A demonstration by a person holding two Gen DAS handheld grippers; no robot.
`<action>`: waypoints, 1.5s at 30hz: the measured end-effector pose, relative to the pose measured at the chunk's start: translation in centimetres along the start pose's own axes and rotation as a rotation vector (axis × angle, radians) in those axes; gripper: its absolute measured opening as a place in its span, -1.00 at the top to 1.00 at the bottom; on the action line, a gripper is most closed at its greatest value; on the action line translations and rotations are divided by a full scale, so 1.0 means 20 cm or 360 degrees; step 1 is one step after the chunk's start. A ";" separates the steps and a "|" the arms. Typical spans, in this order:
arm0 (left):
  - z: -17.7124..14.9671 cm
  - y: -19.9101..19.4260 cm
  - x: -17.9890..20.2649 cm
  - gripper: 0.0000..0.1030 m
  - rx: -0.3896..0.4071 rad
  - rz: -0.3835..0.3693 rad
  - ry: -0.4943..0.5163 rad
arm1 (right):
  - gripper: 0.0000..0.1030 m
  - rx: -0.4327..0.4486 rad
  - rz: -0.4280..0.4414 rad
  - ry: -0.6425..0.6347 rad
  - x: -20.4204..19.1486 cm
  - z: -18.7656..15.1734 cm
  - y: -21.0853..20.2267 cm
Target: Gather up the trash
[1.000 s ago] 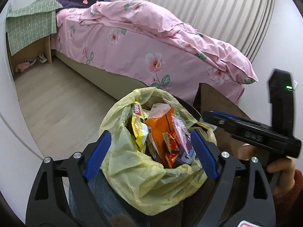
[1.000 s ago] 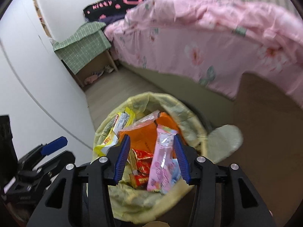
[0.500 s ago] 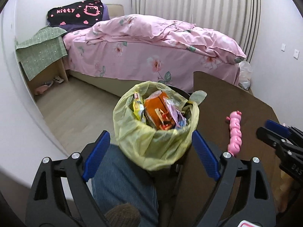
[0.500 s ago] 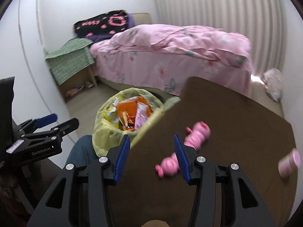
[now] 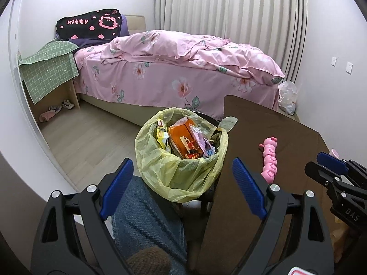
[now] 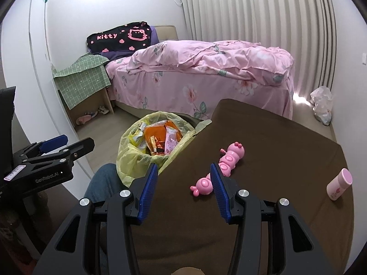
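A bin lined with a yellow bag stands beside the brown table and holds several snack wrappers, orange, yellow and pink. My left gripper hangs open in front of the bin, above a jeans-clad knee, with nothing between its fingers. My right gripper is open over the table's near left part, empty. A pink caterpillar toy lies just beyond its right finger. The right gripper's tips also show at the right edge of the left wrist view.
The brown table also carries a small pink bottle at the right. A pink floral bed, a bedside table under green cloth and a plastic bag on the floor lie beyond. A person's knee sits below.
Both grippers have pulled back and risen away from the bin, which now looks smaller. The right gripper swung right over the table, bringing the pink toy and bottle into view.
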State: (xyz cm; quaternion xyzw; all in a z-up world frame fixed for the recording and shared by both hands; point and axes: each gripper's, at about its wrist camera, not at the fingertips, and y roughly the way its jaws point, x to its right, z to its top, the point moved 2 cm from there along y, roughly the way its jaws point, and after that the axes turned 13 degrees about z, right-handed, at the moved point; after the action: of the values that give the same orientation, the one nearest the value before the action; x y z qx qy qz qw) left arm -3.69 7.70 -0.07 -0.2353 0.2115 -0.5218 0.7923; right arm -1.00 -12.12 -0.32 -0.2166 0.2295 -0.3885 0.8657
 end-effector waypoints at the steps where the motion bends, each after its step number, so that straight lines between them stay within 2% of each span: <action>1: 0.00 0.00 0.00 -0.62 -0.0001 -0.0001 0.0003 | 0.13 -0.0001 0.0000 -0.0003 0.00 0.00 0.00; 45: -0.01 0.02 0.01 -0.62 0.0023 -0.0032 0.0063 | 0.13 0.0013 0.0014 0.0019 0.01 0.00 0.02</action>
State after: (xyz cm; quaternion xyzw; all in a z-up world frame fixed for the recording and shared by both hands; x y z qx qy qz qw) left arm -3.57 7.62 -0.50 -0.2214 0.2208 -0.5358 0.7843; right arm -0.65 -12.01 -0.60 -0.2097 0.2340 -0.3869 0.8669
